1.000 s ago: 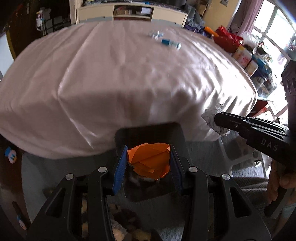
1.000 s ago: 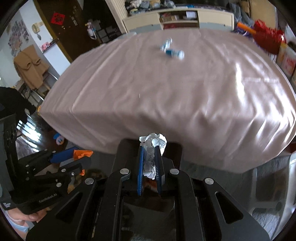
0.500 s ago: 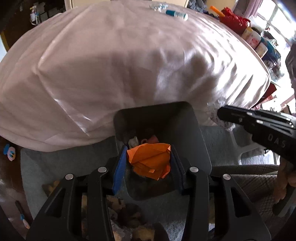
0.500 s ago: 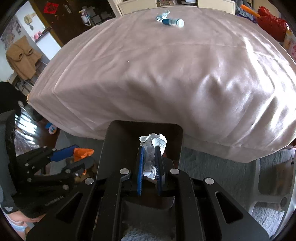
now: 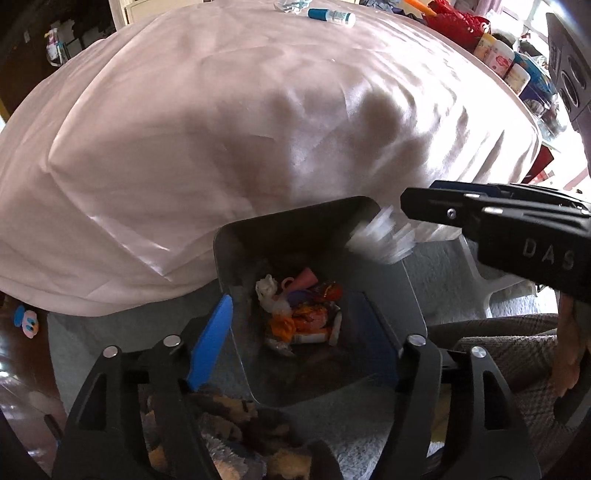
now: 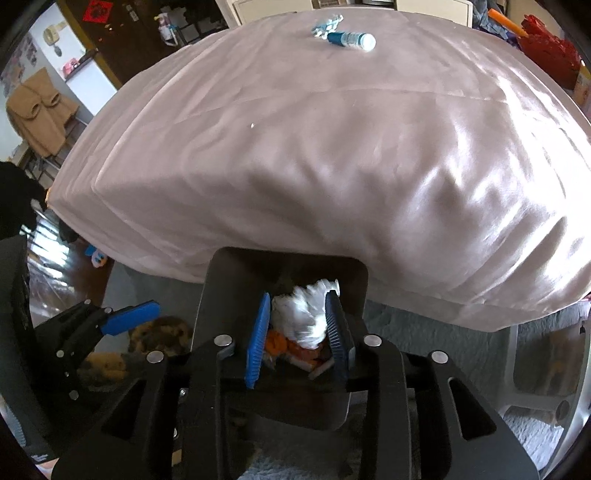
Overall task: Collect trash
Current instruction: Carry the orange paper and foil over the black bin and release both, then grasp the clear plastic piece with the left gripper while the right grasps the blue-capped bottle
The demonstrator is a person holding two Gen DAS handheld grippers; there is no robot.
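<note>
A dark grey bin [image 5: 236,258] stands on the floor against the cloth-covered table; it also shows in the right wrist view [image 6: 210,295]. It holds orange paper [image 5: 282,326] and other scraps. My left gripper [image 5: 295,332] is open and empty above the bin. My right gripper [image 6: 297,326] has its jaws spread over the bin, and a white crumpled paper [image 6: 303,319] is blurred between them, loose and dropping; from the left wrist it shows at the bin's far right corner [image 5: 380,240]. A blue bottle [image 6: 351,38] and a crinkled wrapper [image 6: 325,24] lie far back on the table.
The pink tablecloth [image 5: 221,129] hangs over the table edge just behind the bin. A grey rug [image 5: 443,280] lies under the bin. Jars and red items [image 5: 498,51] crowd the far right. A plush toy [image 6: 155,332] lies left of the bin.
Both grippers dipped over the bin and opened. The orange paper left my left gripper and lies in the bin. The white paper has come free of my right gripper's pads.
</note>
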